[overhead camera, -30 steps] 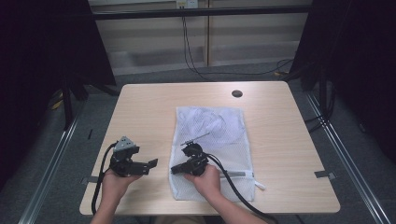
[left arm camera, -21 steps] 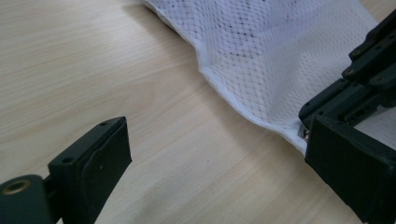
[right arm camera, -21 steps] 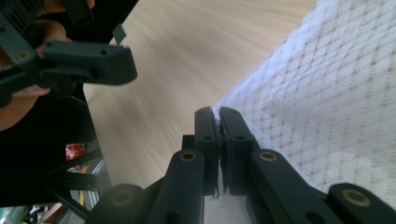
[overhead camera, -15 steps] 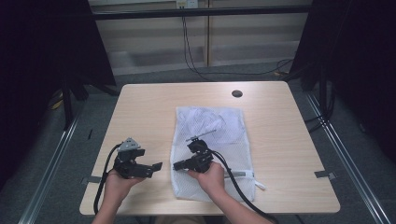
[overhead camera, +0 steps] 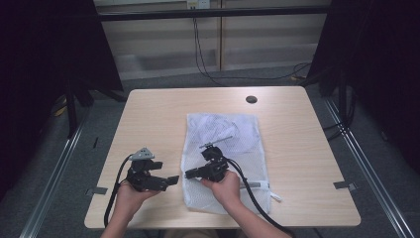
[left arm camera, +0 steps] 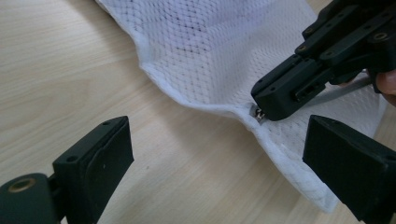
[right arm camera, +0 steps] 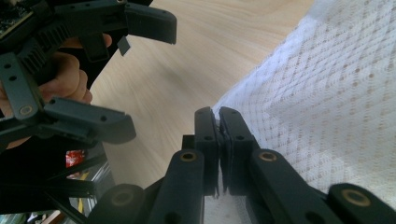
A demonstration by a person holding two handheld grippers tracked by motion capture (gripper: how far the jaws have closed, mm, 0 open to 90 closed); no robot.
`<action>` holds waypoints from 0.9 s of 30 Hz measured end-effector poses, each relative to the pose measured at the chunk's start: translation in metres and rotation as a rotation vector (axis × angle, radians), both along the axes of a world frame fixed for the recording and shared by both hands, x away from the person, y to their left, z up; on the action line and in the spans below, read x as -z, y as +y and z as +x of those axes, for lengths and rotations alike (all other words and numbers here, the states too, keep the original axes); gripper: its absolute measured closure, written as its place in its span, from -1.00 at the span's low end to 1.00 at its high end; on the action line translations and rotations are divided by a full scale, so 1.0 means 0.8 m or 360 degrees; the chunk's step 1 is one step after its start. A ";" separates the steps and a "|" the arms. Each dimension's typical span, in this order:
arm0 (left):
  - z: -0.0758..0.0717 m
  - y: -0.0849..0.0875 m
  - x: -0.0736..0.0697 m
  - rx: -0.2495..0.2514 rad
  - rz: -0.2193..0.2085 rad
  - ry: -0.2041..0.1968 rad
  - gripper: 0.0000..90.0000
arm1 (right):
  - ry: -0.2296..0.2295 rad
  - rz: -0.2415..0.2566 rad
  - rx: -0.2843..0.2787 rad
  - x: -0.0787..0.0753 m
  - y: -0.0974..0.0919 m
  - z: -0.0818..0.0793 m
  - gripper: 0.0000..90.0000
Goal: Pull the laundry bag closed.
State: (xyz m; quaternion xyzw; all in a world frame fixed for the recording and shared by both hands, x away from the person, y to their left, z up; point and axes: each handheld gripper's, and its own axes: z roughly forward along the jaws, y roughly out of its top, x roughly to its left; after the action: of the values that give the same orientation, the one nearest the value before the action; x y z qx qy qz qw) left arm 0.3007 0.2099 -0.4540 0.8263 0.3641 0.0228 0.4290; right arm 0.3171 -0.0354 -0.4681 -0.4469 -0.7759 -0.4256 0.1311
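At the near left of the wooden table [overhead camera: 158, 114] we see the left gripper [overhead camera: 171, 180], its jaws spread wide and empty, just beside the left edge of the white mesh bag [overhead camera: 225, 136]. To its right, the right gripper [overhead camera: 190, 174] has its jaws pressed together on that bag's left edge, near a small metal piece [left arm camera: 258, 113].

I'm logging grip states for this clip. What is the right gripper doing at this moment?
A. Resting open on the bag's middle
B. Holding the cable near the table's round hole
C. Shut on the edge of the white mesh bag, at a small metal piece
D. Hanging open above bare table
C: in the left gripper view the right gripper is pinched shut at the mesh bag's hem, where a small metal piece shows.
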 end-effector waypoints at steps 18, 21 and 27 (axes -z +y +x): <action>0.000 -0.022 0.012 0.0109 -0.0039 0.0141 -0.78 | -0.0049 0.0007 0.0005 -0.007 -0.006 -0.001 0.92; 0.000 -0.026 0.015 0.0127 -0.0049 0.0162 -0.75 | -0.0044 0.0007 0.0002 -0.007 -0.006 -0.001 0.92; 0.001 -0.031 0.019 0.0144 -0.0055 0.0200 -0.70 | -0.0048 0.0014 0.0008 -0.008 -0.006 -0.001 0.92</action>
State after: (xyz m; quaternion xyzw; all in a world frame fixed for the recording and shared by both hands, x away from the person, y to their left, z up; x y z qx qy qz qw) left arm 0.3018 0.1852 -0.4689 0.8342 0.3528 -0.0548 0.4202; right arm 0.3162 -0.0404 -0.4614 -0.4419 -0.7747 -0.4361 0.1203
